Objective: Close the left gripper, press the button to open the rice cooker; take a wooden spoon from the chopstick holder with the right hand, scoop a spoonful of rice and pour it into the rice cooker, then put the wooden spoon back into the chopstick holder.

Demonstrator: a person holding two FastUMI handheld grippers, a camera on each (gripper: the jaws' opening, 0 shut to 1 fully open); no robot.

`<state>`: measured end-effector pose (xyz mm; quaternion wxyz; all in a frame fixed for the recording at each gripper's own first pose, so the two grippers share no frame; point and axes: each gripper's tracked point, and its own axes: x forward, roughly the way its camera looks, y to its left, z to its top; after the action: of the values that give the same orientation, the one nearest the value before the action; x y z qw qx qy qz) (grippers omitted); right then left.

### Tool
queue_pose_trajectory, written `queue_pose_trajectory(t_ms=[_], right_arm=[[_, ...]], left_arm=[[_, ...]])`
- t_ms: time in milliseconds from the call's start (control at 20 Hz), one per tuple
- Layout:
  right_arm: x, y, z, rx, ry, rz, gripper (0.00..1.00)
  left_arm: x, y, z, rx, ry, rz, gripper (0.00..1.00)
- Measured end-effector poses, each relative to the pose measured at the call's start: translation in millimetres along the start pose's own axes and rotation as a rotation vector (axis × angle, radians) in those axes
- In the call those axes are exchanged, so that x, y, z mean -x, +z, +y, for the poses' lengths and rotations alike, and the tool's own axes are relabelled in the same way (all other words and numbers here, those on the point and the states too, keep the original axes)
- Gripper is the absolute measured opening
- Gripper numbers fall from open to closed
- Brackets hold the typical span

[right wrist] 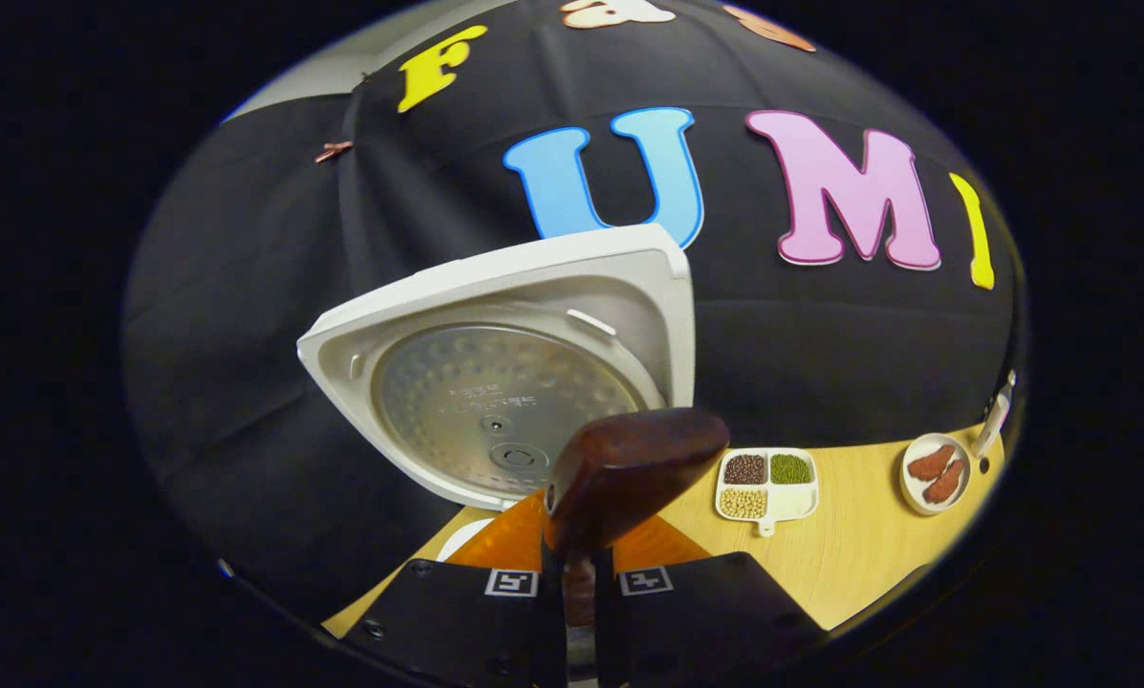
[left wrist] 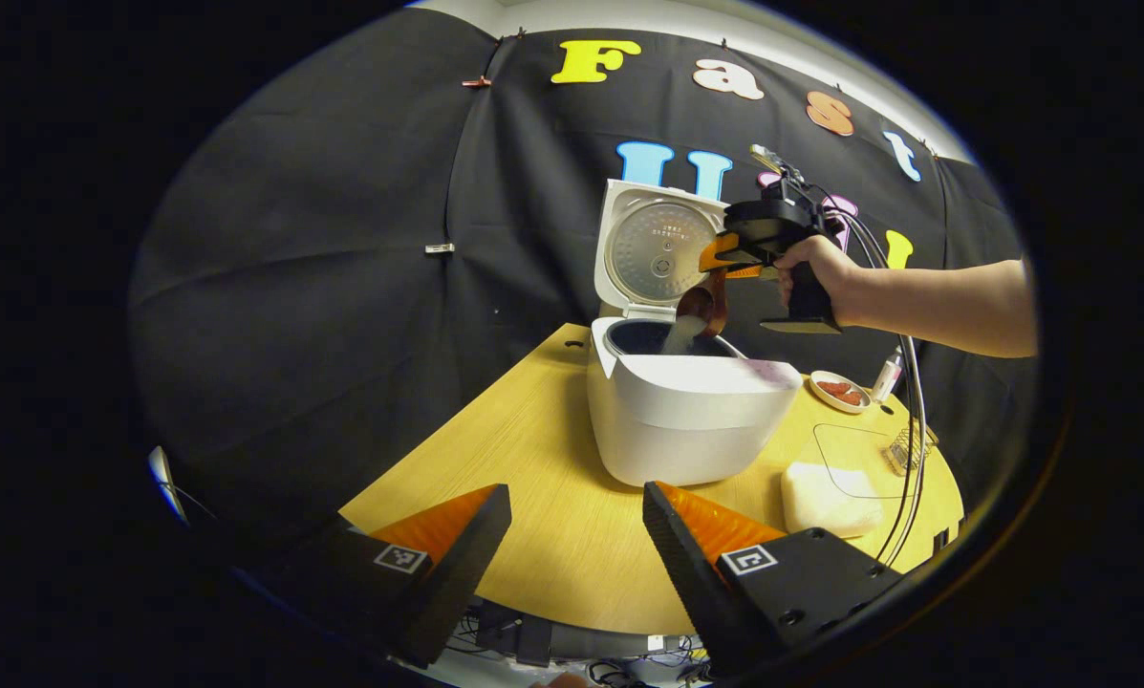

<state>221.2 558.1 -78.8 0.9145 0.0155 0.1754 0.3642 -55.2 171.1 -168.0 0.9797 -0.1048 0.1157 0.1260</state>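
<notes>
Left gripper view: the left gripper (left wrist: 576,535) hangs low over the near edge of the table (left wrist: 533,449), its jaws wide apart with nothing between them. Ahead sits the rice cooker (left wrist: 686,411), white, its lid (left wrist: 656,250) standing upright at the back and the dark inner pot (left wrist: 648,336) exposed. Above the pot, a hand (left wrist: 820,272) holds the right gripper (left wrist: 724,256), which grips the spoon (left wrist: 701,304). The spoon's bowl is tipped downward, and a pale stream of rice (left wrist: 681,334) falls from it into the pot. Cables (left wrist: 906,449) trail down from that gripper to the table's right side. To the right of the cooker lie a white block (left wrist: 825,497), a small dish (left wrist: 839,390) with reddish pieces, a wire rack (left wrist: 906,447) and a small bottle (left wrist: 887,375) — all well apart from the cooker.

Right gripper view: the right gripper (right wrist: 579,578) has its jaws clamped on the spoon's handle, which runs up between them — the dark brown bowl (right wrist: 629,473) fills the space just beyond the fingertips, seen from its back. Behind it the cooker's open lid (right wrist: 505,373) shows its round metal inner plate (right wrist: 500,411). On the table (right wrist: 849,554) to the right stand a white divided tray (right wrist: 767,487) holding three kinds of beans or grains, and the dish (right wrist: 935,473) with reddish pieces farther right.
</notes>
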Motion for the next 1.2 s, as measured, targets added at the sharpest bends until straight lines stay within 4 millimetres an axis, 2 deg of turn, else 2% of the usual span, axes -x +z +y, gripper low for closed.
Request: queue_pose_trajectory(t_ms=[150, 350, 650, 700, 800, 950, 1050, 1200], right_arm=[[-1.7, -2.3, 9.1, 0.136, 0.016, -0.007, 0.16], [-4.6, -9.9, 32.3, 0.348, 0.061, -0.011, 0.16], [-4.9, -37.4, 64.0, 0.616, 0.107, -0.014, 0.16], [-4.5, -42.9, 68.9, 0.680, 0.117, -0.019, 0.16], [-5.0, -54.0, 73.2, 0.771, 0.124, -0.017, 0.16], [-1.0, -60.8, 78.9, 0.759, 0.143, 0.006, 0.16], [3.6, -47.7, 78.1, 0.671, 0.130, 0.004, 0.16], [14.4, -23.2, 66.8, 0.573, 0.114, -0.018, 0.16]], left_arm=[[-1.4, 1.5, -0.5, 0.001, -0.003, -0.005, 0.96], [-5.9, 6.5, -0.3, -0.001, -0.001, -0.014, 0.96], [-5.3, 7.5, -0.3, 0.006, 0.002, -0.023, 0.98], [-5.1, 5.9, -0.4, 0.006, 0.004, -0.022, 0.95], [-4.8, 4.9, 0.3, 0.005, 0.006, -0.021, 0.97], [-2.5, 5.4, -0.8, 0.000, 0.010, -0.023, 0.96], [-1.1, 6.9, -1.4, -0.004, 0.010, -0.029, 0.96], [-0.3, 10.1, -5.9, -0.006, 0.002, -0.035, 0.96]])
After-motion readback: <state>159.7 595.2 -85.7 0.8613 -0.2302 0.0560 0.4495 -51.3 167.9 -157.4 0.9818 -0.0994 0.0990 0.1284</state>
